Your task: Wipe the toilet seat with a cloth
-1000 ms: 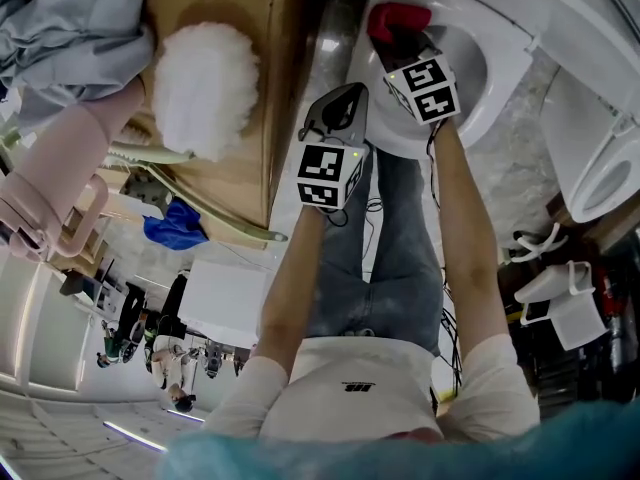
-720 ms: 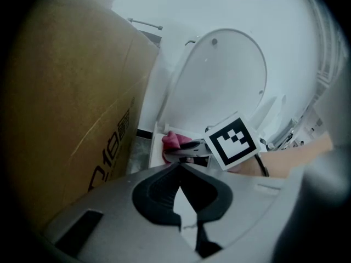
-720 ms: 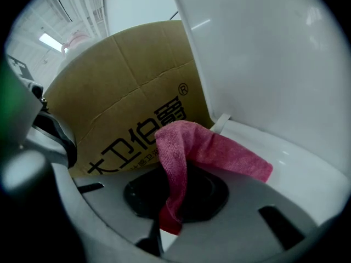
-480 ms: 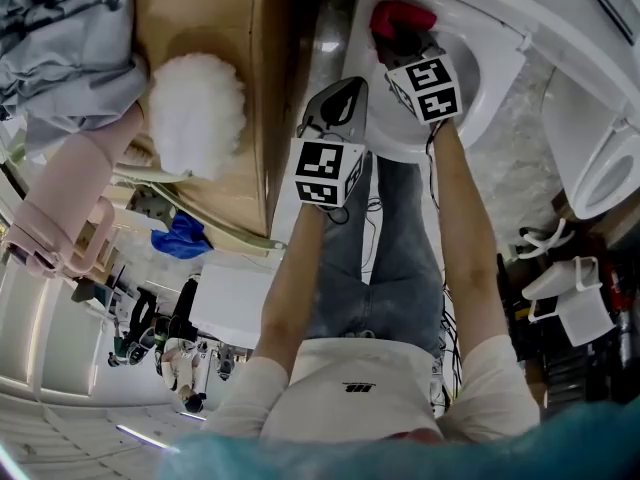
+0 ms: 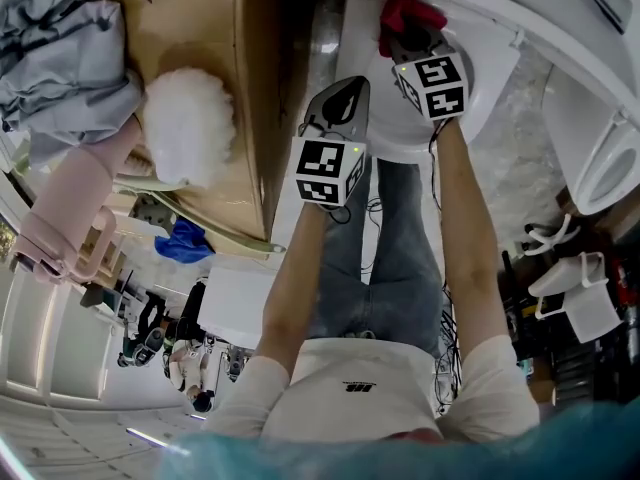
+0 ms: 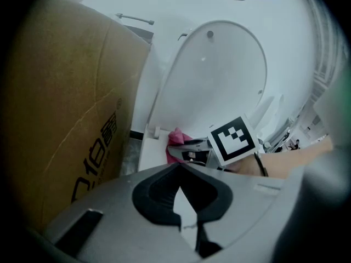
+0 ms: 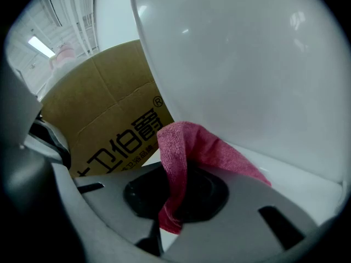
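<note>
At the back edge of the toilet seat [image 5: 495,73], on the side nearest the cardboard box [image 5: 200,28], we see the right gripper [image 5: 405,38] pinching a red cloth [image 5: 405,13]. Its own view confirms this: the jaws are clamped on a fold of cloth [image 7: 192,152], and the loose part drapes forward onto the white seat just under the raised lid [image 7: 247,64].

The left gripper [image 5: 345,98] hangs off the toilet, between the box and the front rim and well apart from the cloth. Its jaws sit nearly together with only a thin slit between them, and nothing is held. In its view the cloth [image 6: 176,138] shows close to the seat hinge.

We judge the wiping step is in hand, with the cloth down at the rear of the seat. We cannot tell from these pictures how much of the ring is already done.

For the next move we would keep the clamp firm and press the cloth flat. We would then drag it along the seat ring toward the front rim, following the curve. The bunched fold could ride up so that the gripper body rubs the seat instead of the cloth. The left gripper seems to have no job unless the seat needs steadying.
</note>
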Demonstrator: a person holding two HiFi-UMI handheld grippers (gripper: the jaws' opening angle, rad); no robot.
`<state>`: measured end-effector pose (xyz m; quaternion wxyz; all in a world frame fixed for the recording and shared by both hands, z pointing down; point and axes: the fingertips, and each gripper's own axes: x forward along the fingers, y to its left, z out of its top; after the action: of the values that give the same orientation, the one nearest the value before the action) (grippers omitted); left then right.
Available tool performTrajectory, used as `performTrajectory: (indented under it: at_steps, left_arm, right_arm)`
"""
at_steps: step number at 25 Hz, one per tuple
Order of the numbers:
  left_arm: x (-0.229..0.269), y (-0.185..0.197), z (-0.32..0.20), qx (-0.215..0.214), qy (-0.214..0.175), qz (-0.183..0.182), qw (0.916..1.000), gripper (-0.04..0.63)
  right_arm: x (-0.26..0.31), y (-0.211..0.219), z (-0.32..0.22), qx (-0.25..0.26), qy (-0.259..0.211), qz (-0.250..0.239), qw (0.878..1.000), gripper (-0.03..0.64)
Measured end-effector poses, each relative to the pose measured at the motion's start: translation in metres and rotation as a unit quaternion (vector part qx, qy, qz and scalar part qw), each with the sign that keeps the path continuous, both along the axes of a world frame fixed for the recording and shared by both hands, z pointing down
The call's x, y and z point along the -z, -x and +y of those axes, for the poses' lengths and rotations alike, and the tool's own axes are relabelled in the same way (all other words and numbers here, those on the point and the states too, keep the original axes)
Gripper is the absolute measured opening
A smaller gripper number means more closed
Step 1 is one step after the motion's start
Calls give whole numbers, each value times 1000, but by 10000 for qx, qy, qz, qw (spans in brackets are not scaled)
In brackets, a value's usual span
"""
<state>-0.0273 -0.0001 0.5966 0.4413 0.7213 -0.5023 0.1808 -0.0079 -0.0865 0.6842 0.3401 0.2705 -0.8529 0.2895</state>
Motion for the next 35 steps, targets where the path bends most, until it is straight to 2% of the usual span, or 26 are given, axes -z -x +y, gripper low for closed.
performTrajectory:
  at_steps: [24, 35]
  left_arm:
    - [9, -48, -24, -468, -172, 38, 9987, 9]
    - [10, -80, -18, -753, -203, 26, 9970, 11]
  right_arm:
    - [-2, -87, -20, -850, -102, 305, 9959, 20]
    - [-4, -149, -15, -1206, -79, 574, 9910, 20]
